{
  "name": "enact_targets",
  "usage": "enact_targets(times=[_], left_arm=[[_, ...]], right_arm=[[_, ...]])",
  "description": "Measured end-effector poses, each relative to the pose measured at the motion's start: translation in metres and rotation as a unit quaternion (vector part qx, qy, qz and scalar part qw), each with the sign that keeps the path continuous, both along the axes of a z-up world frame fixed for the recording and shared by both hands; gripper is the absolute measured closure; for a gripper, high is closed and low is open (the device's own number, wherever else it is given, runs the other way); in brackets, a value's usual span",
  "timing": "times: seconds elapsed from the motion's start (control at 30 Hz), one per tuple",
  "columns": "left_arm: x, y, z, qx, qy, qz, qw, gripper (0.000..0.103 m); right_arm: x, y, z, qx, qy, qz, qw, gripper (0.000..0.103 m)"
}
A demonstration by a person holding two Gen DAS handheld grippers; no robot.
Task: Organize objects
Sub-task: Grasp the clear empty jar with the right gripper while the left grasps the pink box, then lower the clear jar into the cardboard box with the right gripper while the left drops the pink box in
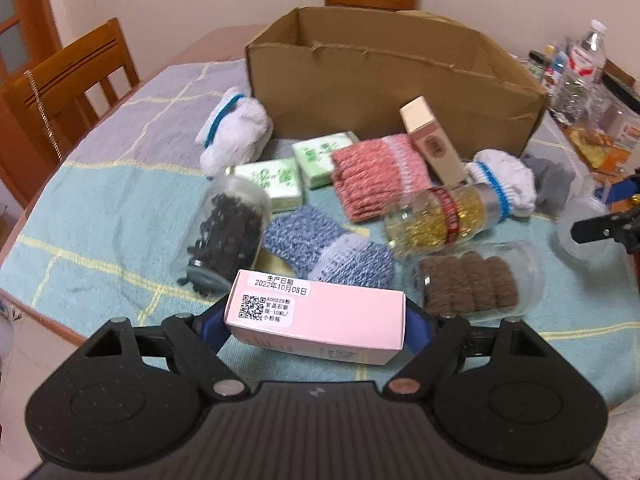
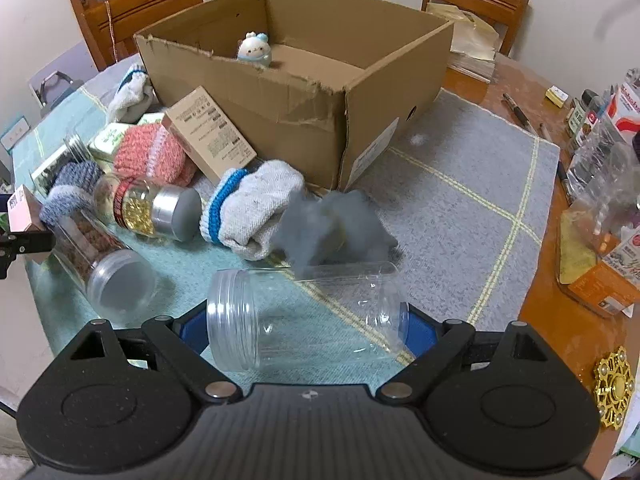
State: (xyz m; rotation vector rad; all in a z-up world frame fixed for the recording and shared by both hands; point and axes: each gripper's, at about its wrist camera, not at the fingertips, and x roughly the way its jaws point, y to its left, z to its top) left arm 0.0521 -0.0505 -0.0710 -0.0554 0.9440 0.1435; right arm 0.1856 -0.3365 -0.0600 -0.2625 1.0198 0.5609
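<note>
Our left gripper (image 1: 316,320) pinches the pink carton (image 1: 316,316) endwise, one blue pad on each short end. Our right gripper (image 2: 308,328) pinches the empty clear jar (image 2: 304,316) lengthwise, one pad at the threaded mouth and the other at the base. The cardboard box (image 2: 280,120), the likely destination, stands ahead of both sets of fingers, beyond the clutter.

Hazards, as we judge them:
- The jar is smooth, thin-walled and lidless. Its ends may skid on the pads, or its mouth may flex, if we tilt it in transit.
- The carton is held only by its ends. Extra squeeze may buckle it; too little may let it pivot and drop.
- Carrying either item low across the pile ahead may knock the lying jars, which could roll on the tablecloth (image 2: 460,200).

Count of loose items ahead of the fingers:
- Filled jars lying down: three (dark, gold, brown contents).
- Knitted bundles: one red, one blue, two white, one grey.
- Green packets: two.
- Beige carton: one, leaning at the box.
- Toy figure (image 2: 254,50) inside the box: one.
</note>
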Motion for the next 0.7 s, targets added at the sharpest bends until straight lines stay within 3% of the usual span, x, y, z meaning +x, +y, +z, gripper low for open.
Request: enact_targets(times=[0.7], left_arm=[[0.056, 0.003, 0.064, 0.015, -0.004, -0.064, 0.9978, 0.020]], right_arm=[[0.016, 0.012, 0.059, 0.008, -0.034, 0.015, 0.999, 0.008]])
